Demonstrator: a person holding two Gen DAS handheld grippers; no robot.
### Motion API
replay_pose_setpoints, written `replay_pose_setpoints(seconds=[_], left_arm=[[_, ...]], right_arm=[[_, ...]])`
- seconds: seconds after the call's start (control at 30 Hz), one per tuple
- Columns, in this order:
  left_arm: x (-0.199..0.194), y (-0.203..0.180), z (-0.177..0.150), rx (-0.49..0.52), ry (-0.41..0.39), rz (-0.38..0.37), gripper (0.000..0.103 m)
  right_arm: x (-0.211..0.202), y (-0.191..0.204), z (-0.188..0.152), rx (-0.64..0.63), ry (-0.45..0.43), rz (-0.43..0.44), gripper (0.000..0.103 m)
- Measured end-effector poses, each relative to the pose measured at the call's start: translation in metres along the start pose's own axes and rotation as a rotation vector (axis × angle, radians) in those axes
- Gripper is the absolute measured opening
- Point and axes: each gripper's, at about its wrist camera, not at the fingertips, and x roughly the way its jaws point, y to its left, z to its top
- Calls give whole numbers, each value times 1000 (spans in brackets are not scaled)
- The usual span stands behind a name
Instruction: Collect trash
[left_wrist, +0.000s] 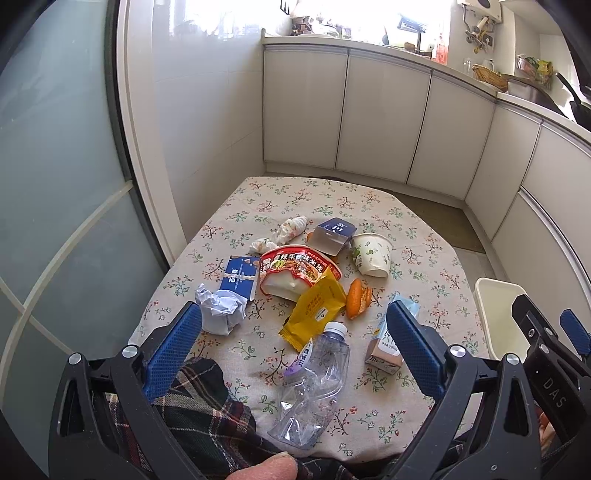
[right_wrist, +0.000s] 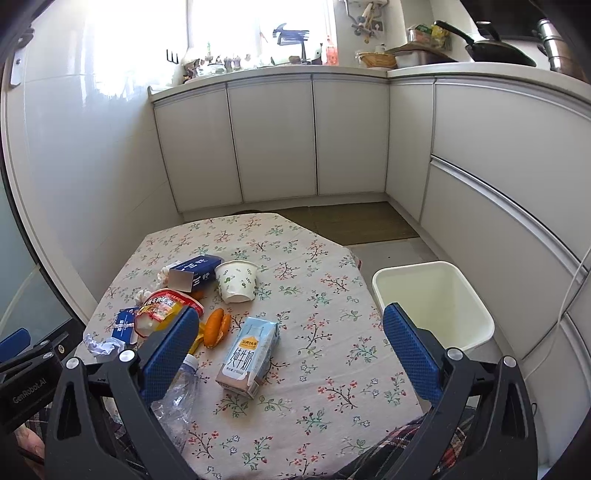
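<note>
Crushed plastic bottle (left_wrist: 314, 384): light, slippery, probably springy; best pinched at neck below cap; left gripper (left_wrist: 291, 349) and right gripper (right_wrist: 291, 350) jaws wide, empty.

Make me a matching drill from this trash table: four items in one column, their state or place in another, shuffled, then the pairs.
Items:
1. bottle
2. paper cup
3. bin
4. milk carton

States:
A. beside the table, on the floor
B. crushed, clear, cap on
C. lying flat, light blue
D. tipped on its side, leaf print

Pairs: 1-B, 2-D, 3-A, 4-C
</note>
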Motion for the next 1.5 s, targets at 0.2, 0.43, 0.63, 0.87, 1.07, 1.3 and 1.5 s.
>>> replay_pose_setpoints(seconds=[0.2,0.43,0.63,0.87,1.07,1.3,1.5], left_arm=[[1,3,0,-3,2,-2,96],[3,3,-3,4,6,3,96],[4,1,-5,11,5,14,96],[4,2,-5,-3,-7,-5,96],[5,1,-4,5,-3,3,96],[5,2,-5,2,-10,0,96],[4,2,-4,-7,-22,-10,96]], right_arm=[[1,2,-2,7,-10,11,97],[2,3,-4,21,-19,21,97],[2,1,-4,41,-26,39,97],[4,1,-5,43,-9,38,97],[5,1,-5,43,-4,38,97],[4,2,-5,32,-9,39,97],[4,3,-5,29,-19,38,97]])
